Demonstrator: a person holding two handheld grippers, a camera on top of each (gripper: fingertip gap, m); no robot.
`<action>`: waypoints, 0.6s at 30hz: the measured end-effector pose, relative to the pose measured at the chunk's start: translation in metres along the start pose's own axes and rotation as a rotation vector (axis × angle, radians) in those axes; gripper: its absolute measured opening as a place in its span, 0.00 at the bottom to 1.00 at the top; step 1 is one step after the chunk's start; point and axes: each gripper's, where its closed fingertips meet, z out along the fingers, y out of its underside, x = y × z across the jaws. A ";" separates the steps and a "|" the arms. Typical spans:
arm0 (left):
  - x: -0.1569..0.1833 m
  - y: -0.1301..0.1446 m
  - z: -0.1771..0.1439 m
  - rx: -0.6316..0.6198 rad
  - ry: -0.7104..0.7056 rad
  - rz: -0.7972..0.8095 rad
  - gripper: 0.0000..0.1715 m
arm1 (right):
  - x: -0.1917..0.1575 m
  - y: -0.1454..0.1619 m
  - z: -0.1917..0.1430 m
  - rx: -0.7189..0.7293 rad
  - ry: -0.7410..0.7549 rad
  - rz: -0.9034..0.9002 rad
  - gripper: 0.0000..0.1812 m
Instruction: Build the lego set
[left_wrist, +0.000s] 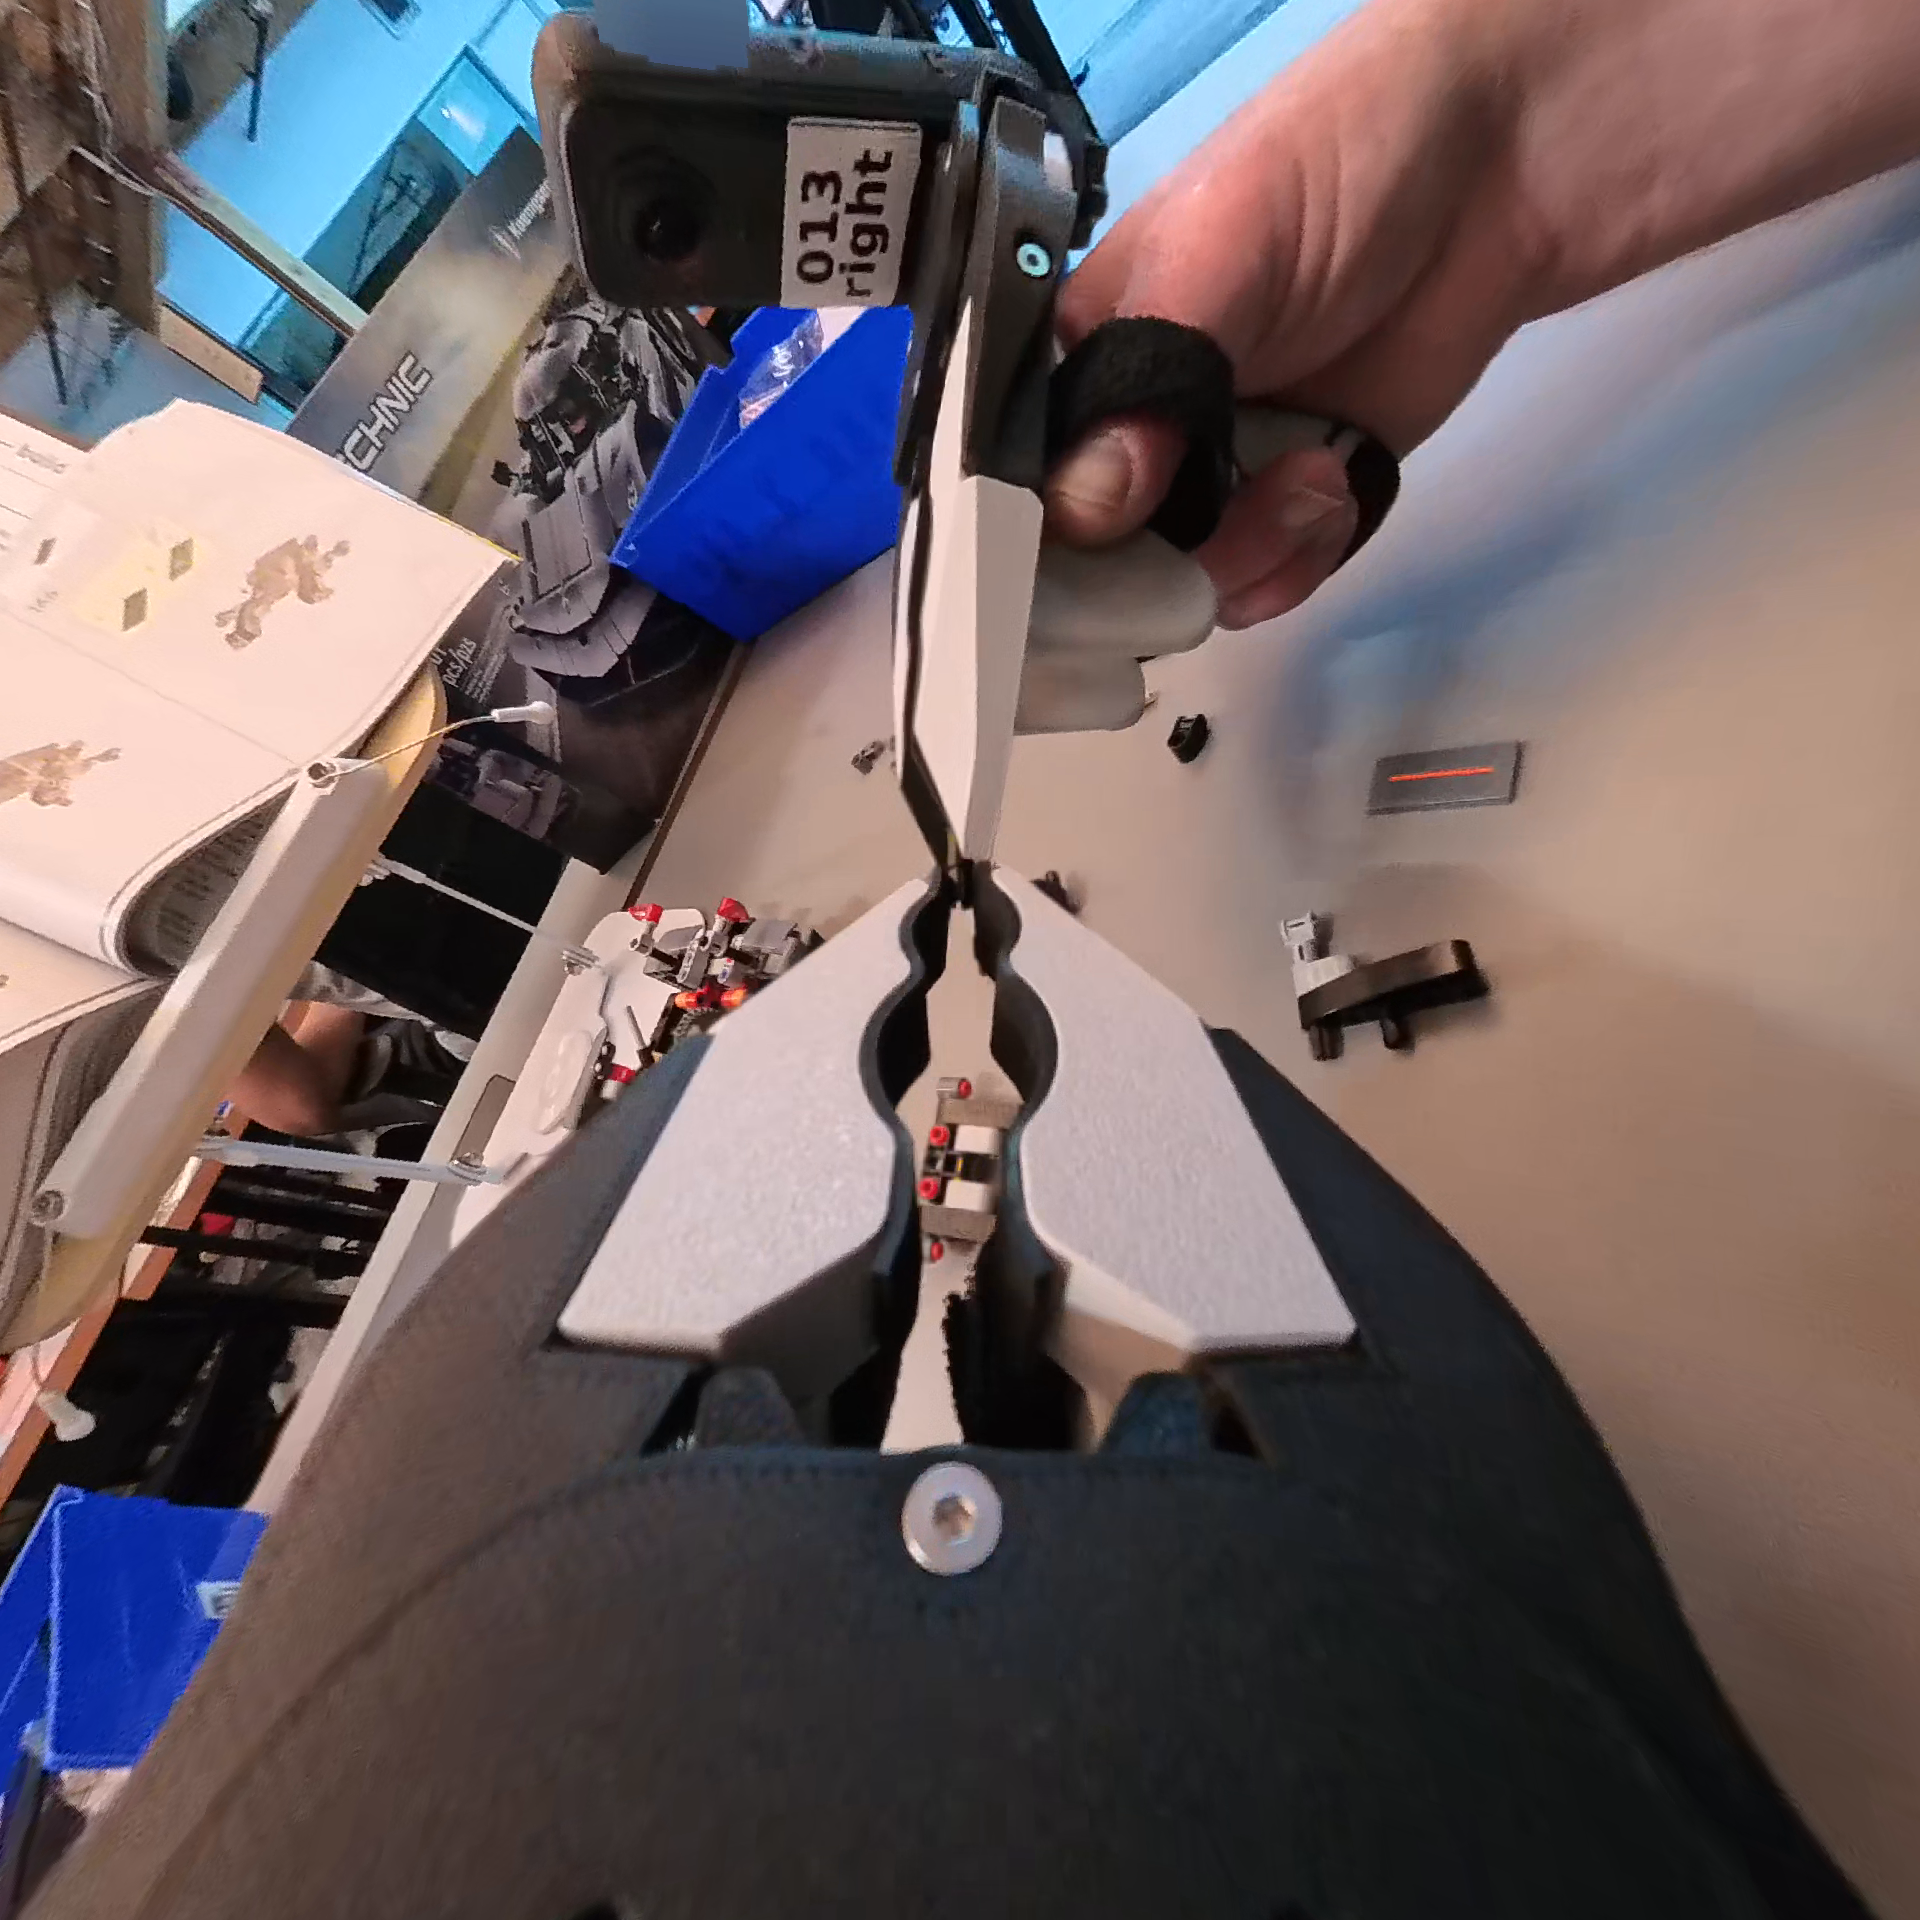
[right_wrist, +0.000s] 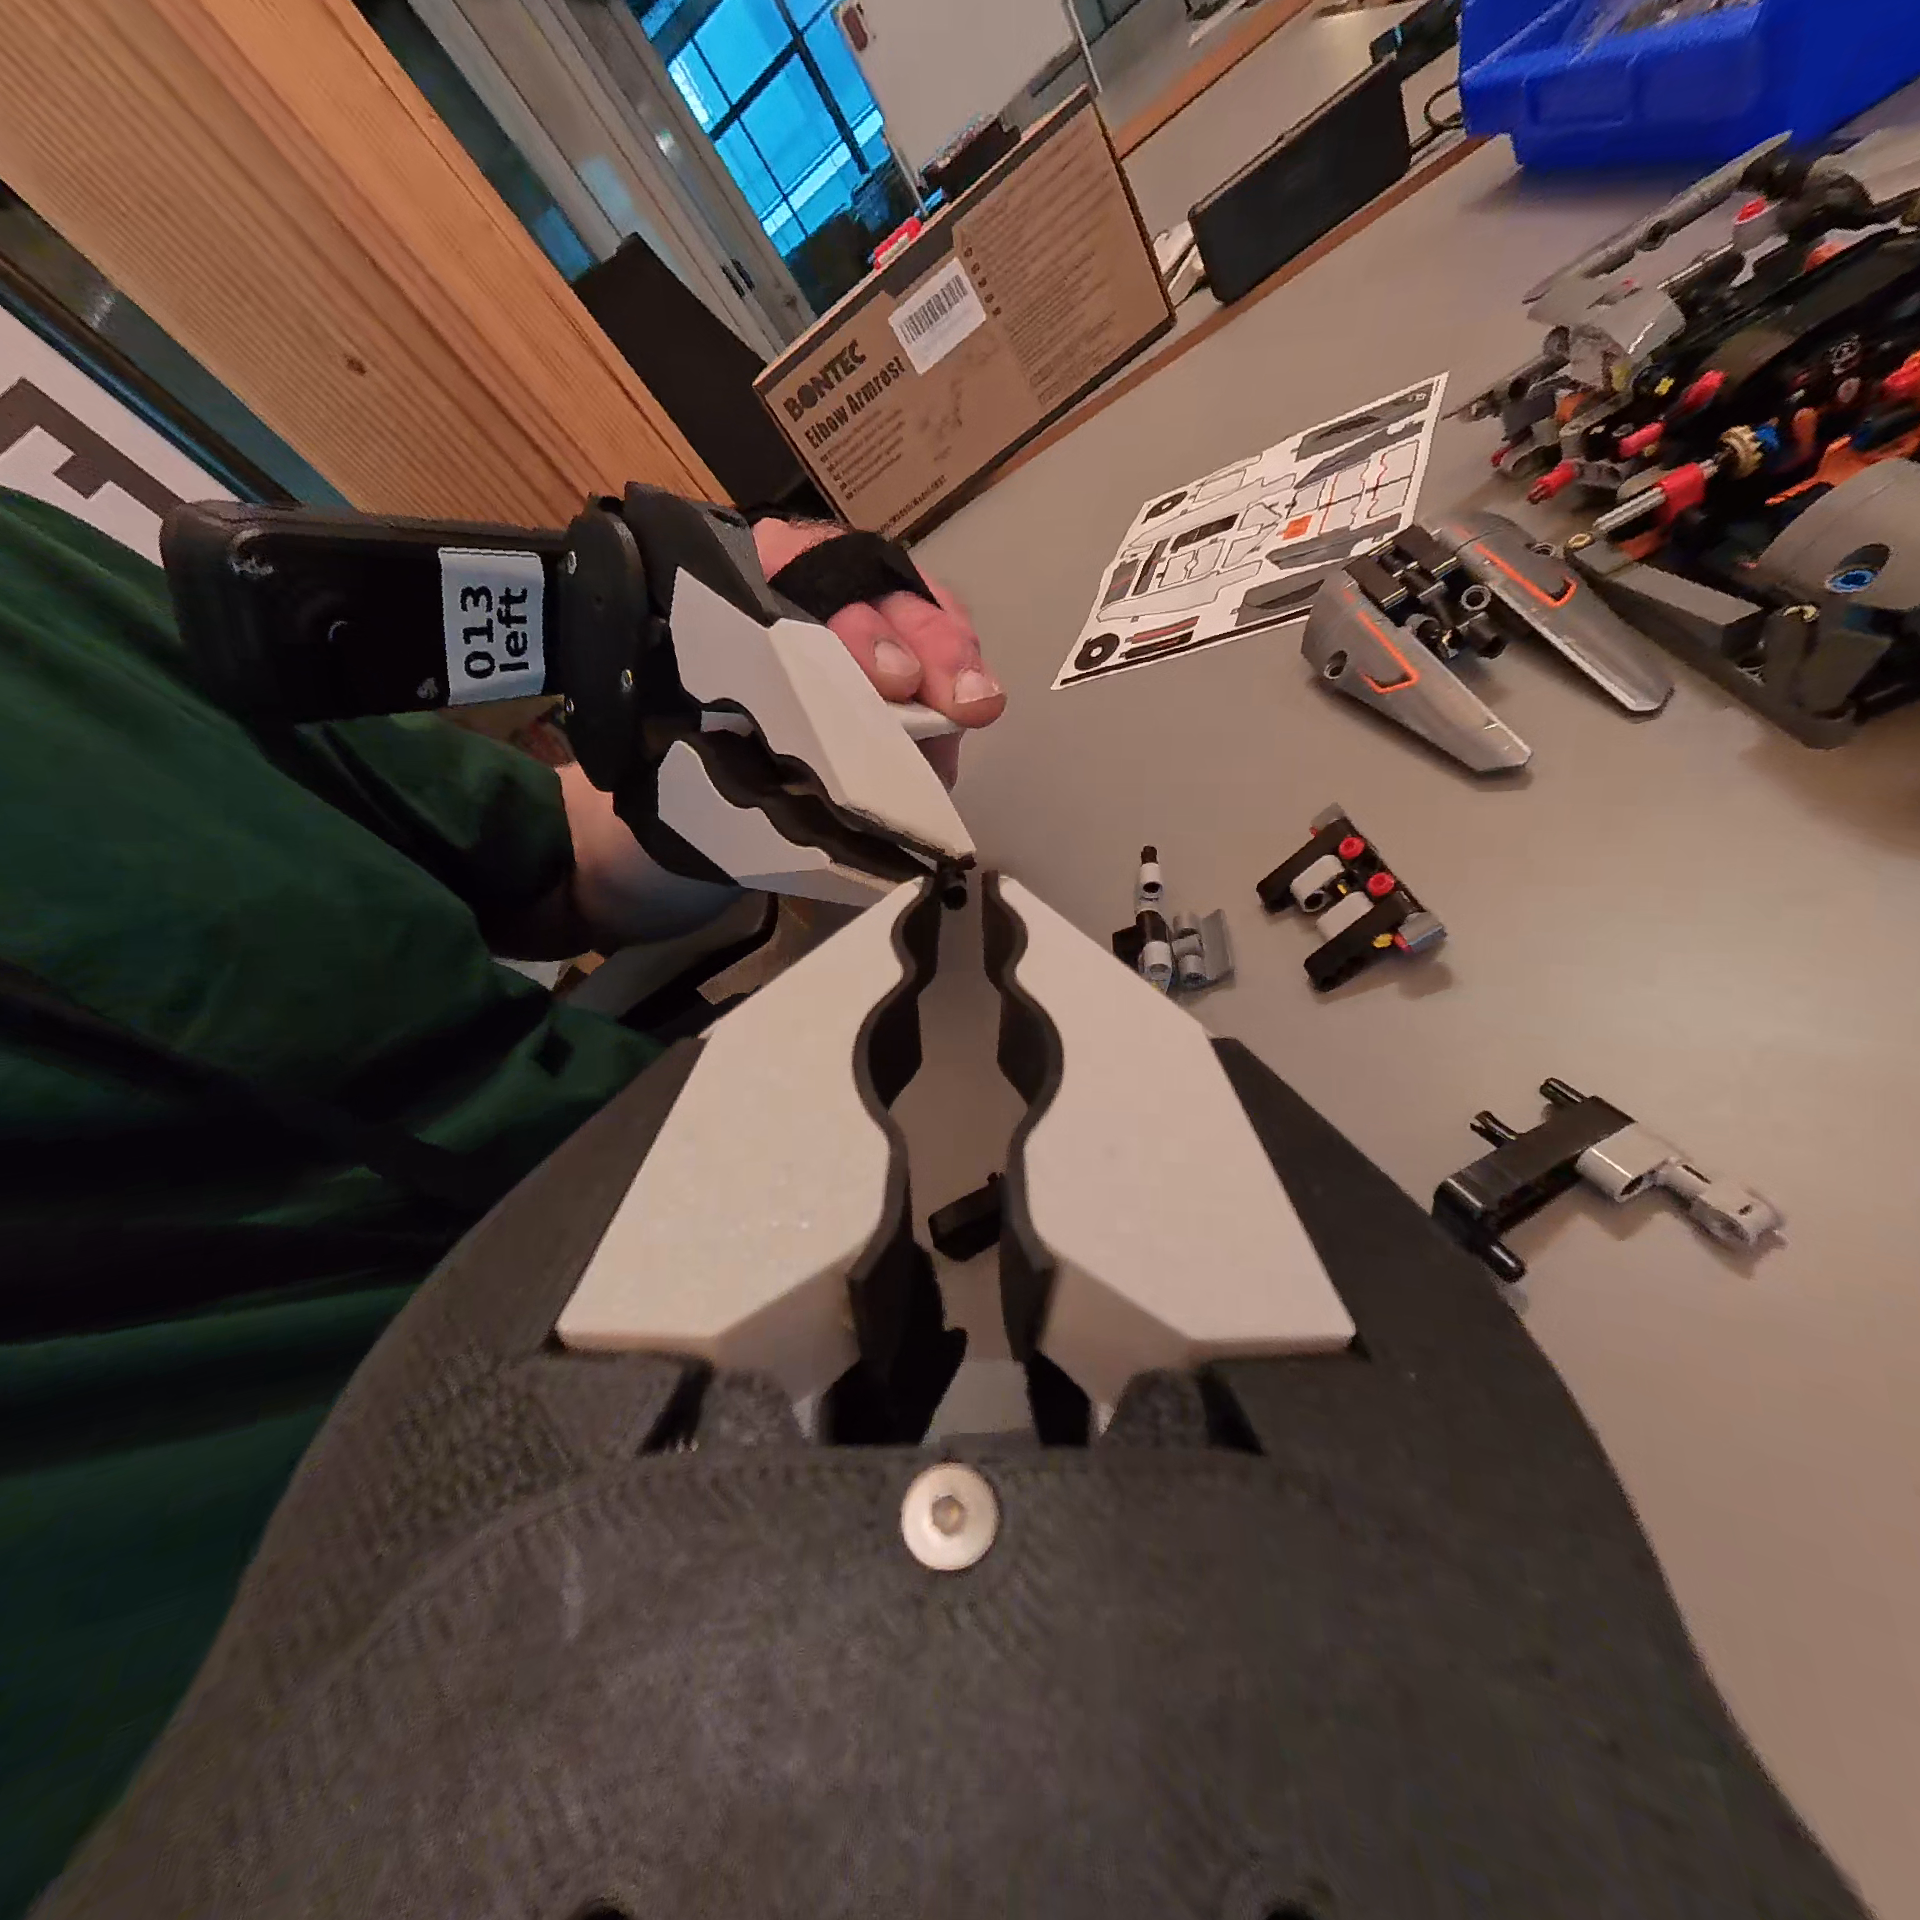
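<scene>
Lego: small black pin (right_wrist: 952, 891) held between both gripper tips, above table
Left gripper (left_wrist: 958, 902): fingers clamped on pin
Right gripper (right_wrist: 958, 888): fingers clamped on pin
Table (right_wrist: 1558, 1558): grey; sub-assemblies, sticker sheet (right_wrist: 1262, 530), model (right_wrist: 1766, 436)
Room: wood wall (right_wrist: 343, 301), cardboard box (right_wrist: 966, 374), blue bins (right_wrist: 1662, 73)

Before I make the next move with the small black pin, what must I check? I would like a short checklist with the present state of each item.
1. Small black pin gripped at the tip of the left gripper: ok.
2. Right gripper closed firmly on the pin: cannot tell; its fingers flank it.
3. Both grippers meet tip to tip: ok.
4. Pin held above the table, not resting on it: ok.
5. Black-and-red subassembly in view on the table: ok.
</scene>
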 end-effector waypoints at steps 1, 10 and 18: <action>0.000 0.000 0.000 -0.004 0.000 0.005 0.02 | 0.000 0.000 0.000 0.004 -0.003 0.007 0.02; 0.000 0.003 -0.003 -0.010 0.032 -0.056 0.05 | -0.002 0.001 -0.003 0.025 -0.007 -0.033 0.01; 0.011 0.055 -0.014 -0.187 0.290 -0.186 0.14 | 0.015 0.009 -0.015 0.044 0.024 -0.013 0.01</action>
